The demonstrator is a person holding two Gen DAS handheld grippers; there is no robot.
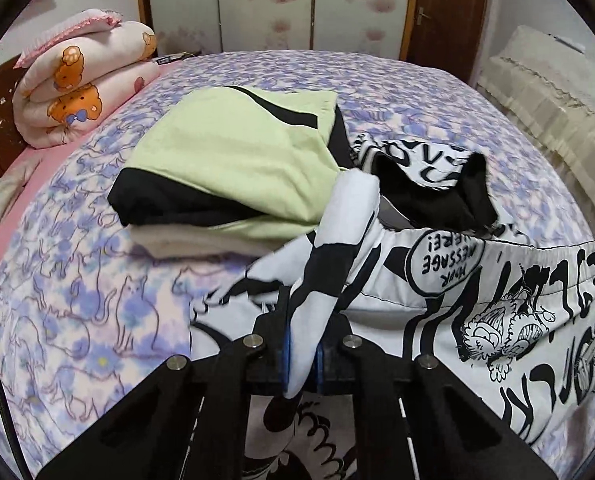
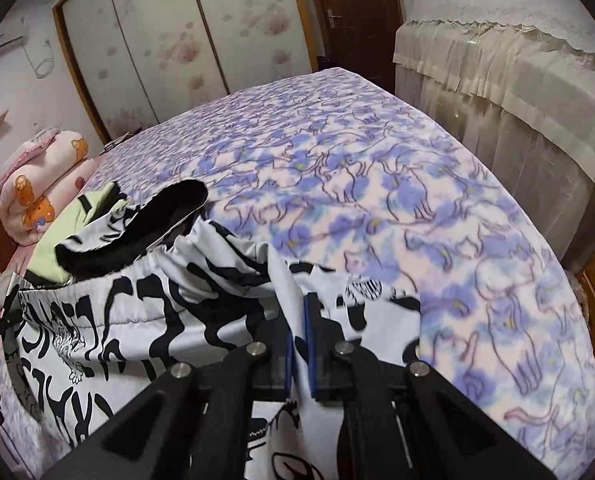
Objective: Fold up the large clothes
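A white garment with black cartoon print (image 1: 477, 300) hangs stretched above the bed between both grippers. My left gripper (image 1: 301, 354) is shut on a bunched fold of it, with cloth trailing up and away from the blue pads. In the right wrist view my right gripper (image 2: 299, 344) is shut on another fold of the same printed garment (image 2: 137, 320). Its elastic edge runs across between the two grips. Its black-lined part (image 1: 437, 192) droops behind. A folded light green and black garment (image 1: 233, 160) lies on the bed just past the left gripper.
The bed carries a purple cat-print cover (image 2: 417, 200). A rolled pink quilt with bear print (image 1: 81, 80) sits at the headboard end. A cream lace-covered cabinet (image 2: 517, 80) stands to the right of the bed. Wardrobe doors (image 1: 281, 0) and a brown door (image 1: 449, 8) are behind.
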